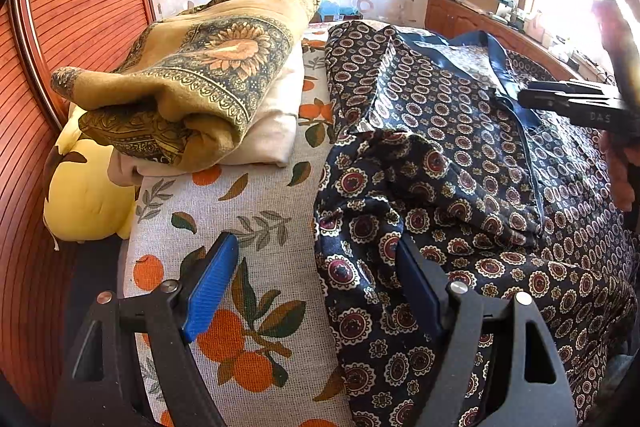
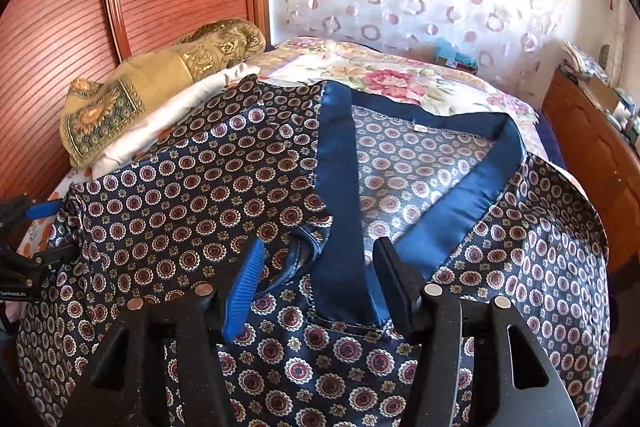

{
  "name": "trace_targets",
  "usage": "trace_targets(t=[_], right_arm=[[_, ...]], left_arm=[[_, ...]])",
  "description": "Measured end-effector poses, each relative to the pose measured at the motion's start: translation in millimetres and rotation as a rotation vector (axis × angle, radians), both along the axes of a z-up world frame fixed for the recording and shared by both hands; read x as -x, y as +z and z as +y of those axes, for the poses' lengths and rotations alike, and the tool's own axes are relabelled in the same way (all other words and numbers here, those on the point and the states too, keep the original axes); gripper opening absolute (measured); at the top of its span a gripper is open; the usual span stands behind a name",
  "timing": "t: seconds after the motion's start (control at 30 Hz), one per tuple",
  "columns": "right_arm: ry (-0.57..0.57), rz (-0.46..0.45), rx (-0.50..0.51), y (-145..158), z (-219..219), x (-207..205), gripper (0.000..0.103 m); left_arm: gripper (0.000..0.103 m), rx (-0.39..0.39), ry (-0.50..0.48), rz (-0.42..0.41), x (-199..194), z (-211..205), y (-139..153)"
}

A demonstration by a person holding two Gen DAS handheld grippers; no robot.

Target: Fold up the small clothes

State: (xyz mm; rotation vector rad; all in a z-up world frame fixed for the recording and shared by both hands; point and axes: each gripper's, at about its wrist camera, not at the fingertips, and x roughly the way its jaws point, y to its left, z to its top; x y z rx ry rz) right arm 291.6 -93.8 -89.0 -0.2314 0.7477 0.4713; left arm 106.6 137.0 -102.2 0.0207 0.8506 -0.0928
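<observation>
From the left wrist, the left gripper (image 1: pixel 316 291) hangs wide open and empty over the bedcover (image 1: pixel 264 195). Its far-side finger lies at the rumpled edge of the patterned navy shirt (image 1: pixel 460 187), though contact is uncertain, and its near-side pad is above bare orange-print cloth. Ahead and to the side sits a folded blanket pile (image 1: pixel 188 95). The right gripper (image 1: pixel 576 103) enters at the frame's edge, its tip over the collar. From the right wrist, the right gripper (image 2: pixel 320 283) stands partly open with the shirt's blue placket (image 2: pixel 340 227) between its fingers; the pads do not press on it, so nothing is held. The shirt lies spread face up directly below and ahead. This looks like smoothing out before the first fold; next, each gripper likely needs to pinch a shirt edge. The sleeves and hem are cut off or bunched and hard to trace.
</observation>
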Motion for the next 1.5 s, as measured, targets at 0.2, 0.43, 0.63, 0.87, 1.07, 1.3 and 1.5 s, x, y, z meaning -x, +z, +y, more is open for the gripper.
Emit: trace_targets(t=[0.2,0.43,0.63,0.87,1.07,1.3,1.5], right_arm=[[0.058,0.004,-0.039,0.0,-26.1,28.8,0.059],[-0.018,-0.001,-0.018,-6.7,-98.7,59.6,0.069],[-0.135,0.028,0.056,-25.0,-157.4,60.5,0.069],[-0.134,0.045,0.019,-39.1,-182.0,60.5,0.071],[-0.134,0.039,0.017,-41.0,-181.1,63.9,0.073],[-0.147,0.036,-0.014,-20.2,-183.7,75.0,0.073],[-0.233,-0.007,-0.038,-4.0,-246.8,100.3,0.073]], left_arm=[[0.079,0.002,-0.001,0.002,-0.1,1.3,0.5],[0.079,-0.002,0.002,0.003,0.6,-1.6,0.8],[0.079,0.000,0.010,-0.011,3.0,0.3,4.7],[0.079,0.047,0.011,-0.134,19.3,-9.7,54.8],[0.079,0.054,-0.145,-0.172,8.9,-77.1,79.9],[0.079,0.084,-0.276,-0.108,-27.1,-161.2,55.8],[0.079,0.034,-0.343,-0.036,-42.3,-206.4,30.7]])
